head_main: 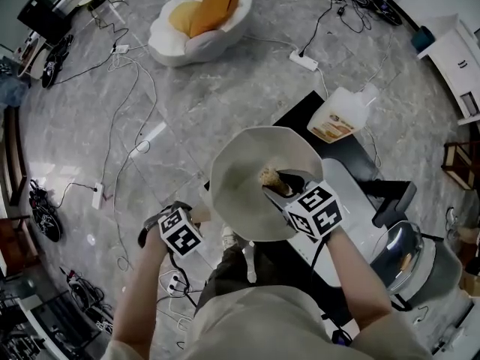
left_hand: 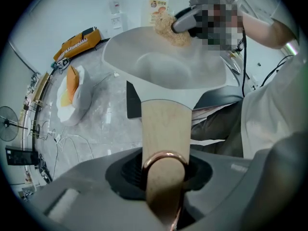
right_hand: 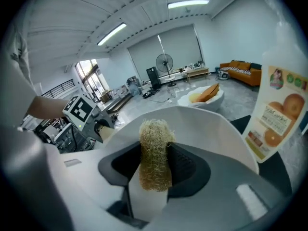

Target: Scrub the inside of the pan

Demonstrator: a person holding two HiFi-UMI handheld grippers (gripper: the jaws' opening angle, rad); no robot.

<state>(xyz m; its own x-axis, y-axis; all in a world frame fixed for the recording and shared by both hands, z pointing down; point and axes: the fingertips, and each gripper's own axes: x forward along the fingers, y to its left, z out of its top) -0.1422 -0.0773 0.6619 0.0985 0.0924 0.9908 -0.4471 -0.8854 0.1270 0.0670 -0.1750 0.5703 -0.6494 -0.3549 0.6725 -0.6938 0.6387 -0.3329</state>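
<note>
A pale grey pan (head_main: 238, 172) with a wooden handle (left_hand: 165, 125) is held up over the floor in front of the person. My left gripper (head_main: 196, 217) is shut on that handle, whose copper hanging ring (left_hand: 164, 159) sits between the jaws in the left gripper view. My right gripper (head_main: 283, 191) is shut on a tan loofah scrubber (head_main: 271, 177), which rests on the pan's inside near its right wall. In the right gripper view the loofah scrubber (right_hand: 155, 153) sticks up between the jaws, with the pan (right_hand: 207, 121) behind it.
A detergent bottle (head_main: 341, 115) lies on a black table (head_main: 298, 113) beyond the pan. A grey cooker (head_main: 409, 257) stands at the right. A white chair with orange cushions (head_main: 199, 17) and a power strip (head_main: 304, 60) with loose cables lie on the marble floor.
</note>
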